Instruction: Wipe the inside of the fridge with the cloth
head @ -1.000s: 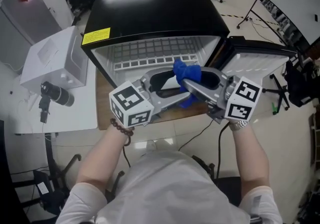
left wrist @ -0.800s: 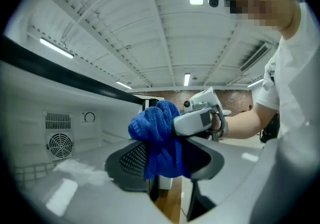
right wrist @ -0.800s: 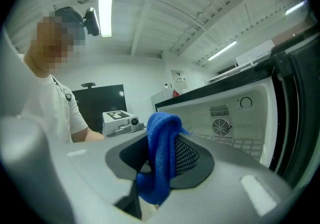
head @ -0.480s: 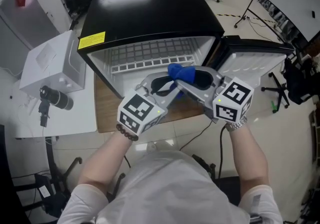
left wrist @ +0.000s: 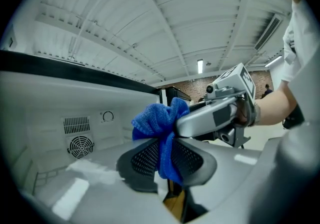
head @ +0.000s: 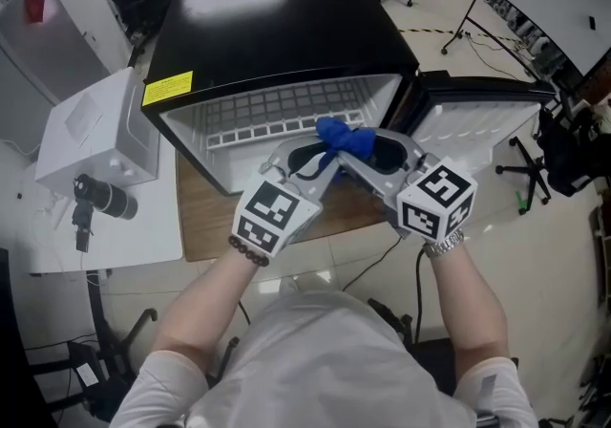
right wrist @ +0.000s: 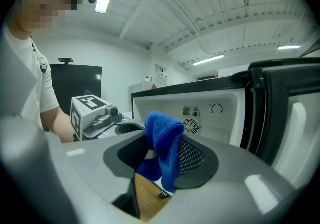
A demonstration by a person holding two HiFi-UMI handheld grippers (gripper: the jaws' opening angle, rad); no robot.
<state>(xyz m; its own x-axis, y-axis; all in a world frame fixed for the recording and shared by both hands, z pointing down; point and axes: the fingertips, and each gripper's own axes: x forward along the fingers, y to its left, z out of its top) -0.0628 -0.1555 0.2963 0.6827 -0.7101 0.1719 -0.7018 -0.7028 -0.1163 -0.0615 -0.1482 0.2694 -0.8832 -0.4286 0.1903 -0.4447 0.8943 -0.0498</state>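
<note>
The black mini fridge stands open, with its white inside and wire shelf in view and its door swung out to the right. A blue cloth hangs in front of the opening, between both grippers. My left gripper has just been closing, and its pads pinch the cloth. My right gripper has just been opening. The cloth drapes against one of its pads, with a gap at the other. The fridge's back wall with fan lies just beyond.
A white box and a black cylindrical device sit on the white table to the left. The fridge rests on a wooden board. A black stand and a floor cable are at the right, near the door.
The left gripper rolled and its wide jaws came together on the cloth. The right jaws spread wider. Both grippers and the cloth shifted slightly left, toward the fridge opening.
</note>
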